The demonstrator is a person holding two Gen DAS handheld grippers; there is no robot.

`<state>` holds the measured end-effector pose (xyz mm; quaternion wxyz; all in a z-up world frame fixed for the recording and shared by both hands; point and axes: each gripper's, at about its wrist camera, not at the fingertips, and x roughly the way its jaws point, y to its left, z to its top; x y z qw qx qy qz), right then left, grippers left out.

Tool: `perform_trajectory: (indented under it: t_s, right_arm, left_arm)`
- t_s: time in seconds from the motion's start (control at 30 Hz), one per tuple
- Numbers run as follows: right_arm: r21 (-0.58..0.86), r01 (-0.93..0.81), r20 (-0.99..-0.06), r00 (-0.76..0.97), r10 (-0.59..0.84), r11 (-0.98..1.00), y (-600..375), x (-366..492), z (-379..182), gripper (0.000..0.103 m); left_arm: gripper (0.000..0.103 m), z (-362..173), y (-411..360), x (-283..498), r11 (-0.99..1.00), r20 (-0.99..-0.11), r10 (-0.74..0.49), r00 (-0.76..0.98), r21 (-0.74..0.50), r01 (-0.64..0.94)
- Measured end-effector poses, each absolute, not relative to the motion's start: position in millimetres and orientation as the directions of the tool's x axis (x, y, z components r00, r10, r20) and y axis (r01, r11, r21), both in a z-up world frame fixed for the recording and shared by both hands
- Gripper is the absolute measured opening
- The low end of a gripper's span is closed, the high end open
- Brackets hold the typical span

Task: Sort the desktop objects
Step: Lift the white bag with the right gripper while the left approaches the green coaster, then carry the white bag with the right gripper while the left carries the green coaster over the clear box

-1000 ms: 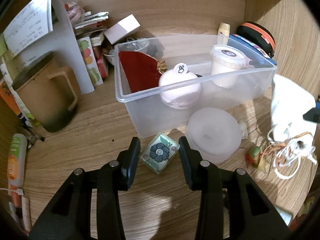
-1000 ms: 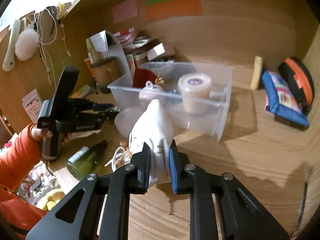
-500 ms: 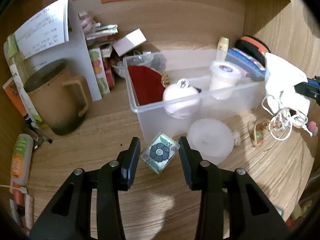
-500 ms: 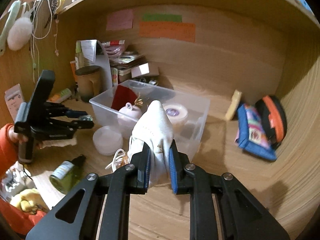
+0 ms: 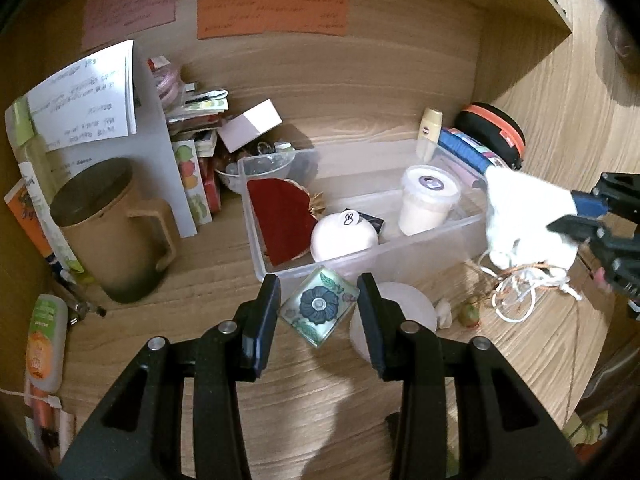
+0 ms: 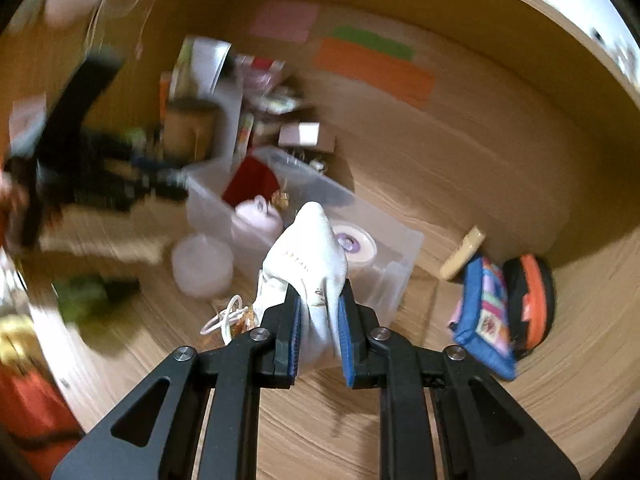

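Observation:
My left gripper (image 5: 318,308) is shut on a square glass tile with a blue flower (image 5: 318,306) and holds it above the desk, just in front of the clear plastic bin (image 5: 452,224). The bin holds a red piece (image 5: 280,224), a white round jar (image 5: 344,236) and a white tub (image 5: 428,198). My right gripper (image 6: 318,320) is shut on a white face mask (image 6: 308,264) and holds it in the air near the bin's right end; the mask also shows in the left wrist view (image 5: 524,216). Its white cords (image 5: 516,296) trail onto the desk.
A frosted round lid (image 5: 400,312) lies in front of the bin. A brown mug (image 5: 108,224), papers and small boxes stand at the left. A blue pouch (image 6: 484,304) and an orange-black case (image 6: 528,300) lie at the right. The right wrist view is blurred on its left side.
My left gripper has lifted the glass tile and pulled back from the bin. My right gripper has risen and swung with the mask, which now hangs beside the bin's right end.

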<state>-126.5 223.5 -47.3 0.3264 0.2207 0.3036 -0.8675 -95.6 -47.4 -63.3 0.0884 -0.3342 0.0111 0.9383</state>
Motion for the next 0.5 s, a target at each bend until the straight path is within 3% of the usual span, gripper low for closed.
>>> perform_trajectory:
  t_s: [0.23,0.5]
  right_arm:
    - [-0.576,0.586,-0.530,-0.798,-0.286,-0.570,221,-128,-58,0.014]
    - [-0.609,0.500,-0.452,-0.857,-0.249,-0.615,219,-149,-43,0.014]
  left_arm:
    - [0.039,-61,-46,-100,-0.980,-0.620,0.185,-0.763,-0.061,-0.188]
    - [0.039,-54,-47,-106,-0.977,-0.611,0.204,-0.765,-0.075,-0.200]
